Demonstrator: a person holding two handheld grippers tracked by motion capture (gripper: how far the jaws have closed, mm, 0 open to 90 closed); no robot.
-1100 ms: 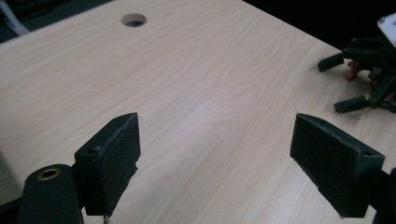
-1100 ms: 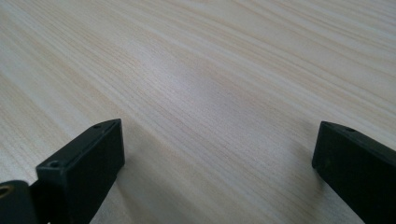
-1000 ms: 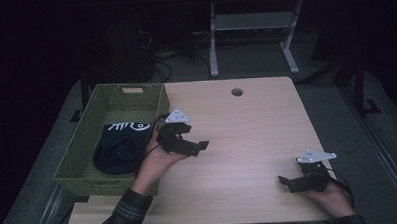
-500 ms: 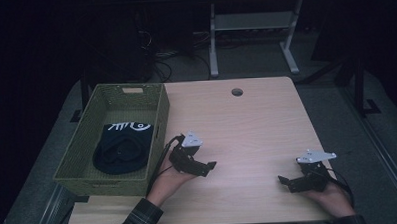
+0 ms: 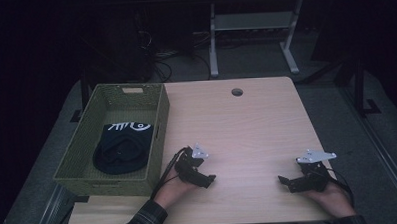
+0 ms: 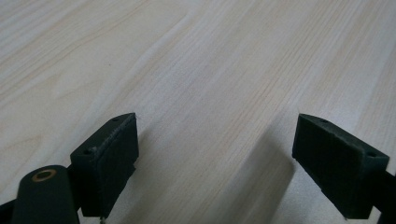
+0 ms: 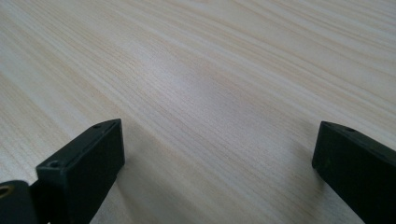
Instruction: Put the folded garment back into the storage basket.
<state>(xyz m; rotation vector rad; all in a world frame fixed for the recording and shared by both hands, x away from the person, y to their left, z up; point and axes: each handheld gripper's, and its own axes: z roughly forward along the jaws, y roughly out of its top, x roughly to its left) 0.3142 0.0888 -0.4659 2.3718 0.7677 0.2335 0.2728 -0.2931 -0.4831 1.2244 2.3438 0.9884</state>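
A black cap with white lettering (image 5: 122,147) lies inside the green woven basket (image 5: 87,146) at the table's left edge. Just right of the basket's near corner, my left gripper (image 5: 210,178) rests low over the wooden table (image 5: 247,130). In its own view my left gripper (image 6: 215,158) stands open over bare wood, nothing between the pads. My right gripper (image 5: 283,181) sits near the front right of the table, jaws pointing left. In the right gripper view, my right gripper (image 7: 219,163) is open as well, with bare wood between its fingers.
A round cable hole (image 5: 237,92) sits near the table's far edge. Beyond the table stand a grey metal frame (image 5: 254,35) and cables on the dark floor. The basket overhangs the table's left side.
My left gripper has drawn back from beside the basket's rim toward the table's front edge and come lower. The right gripper has stayed in place.
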